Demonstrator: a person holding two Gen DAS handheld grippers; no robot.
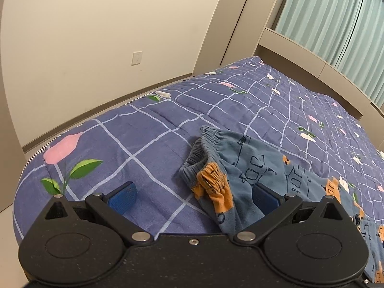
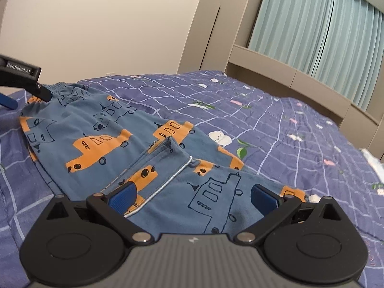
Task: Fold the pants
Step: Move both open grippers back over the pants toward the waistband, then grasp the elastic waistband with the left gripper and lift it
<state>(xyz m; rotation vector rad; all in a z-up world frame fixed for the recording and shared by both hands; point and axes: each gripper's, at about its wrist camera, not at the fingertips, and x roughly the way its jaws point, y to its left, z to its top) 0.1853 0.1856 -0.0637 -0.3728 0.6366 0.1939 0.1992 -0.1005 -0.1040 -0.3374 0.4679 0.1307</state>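
Observation:
Blue pants [image 2: 100, 129] printed with orange cars lie on the bed, waistband [image 1: 211, 139] to the left, legs running right. The leg end [image 2: 165, 165] with a pale hem line is folded back over the pants. My left gripper [image 1: 194, 194] is open over the waistband end; its right finger rests against bunched cloth, its left pad over bare quilt. My right gripper [image 2: 192, 196] is open just above the leg end, nothing between its pads. The left gripper [image 2: 21, 76] also shows at the far left of the right wrist view, by the waistband.
A purple quilt [image 1: 144, 129] with a pale grid and flower prints covers the bed. The bed's left edge [image 1: 72, 129] drops to the floor by a cream wall. A beige headboard ledge [image 2: 300, 81] and green curtains [image 2: 324, 28] stand behind.

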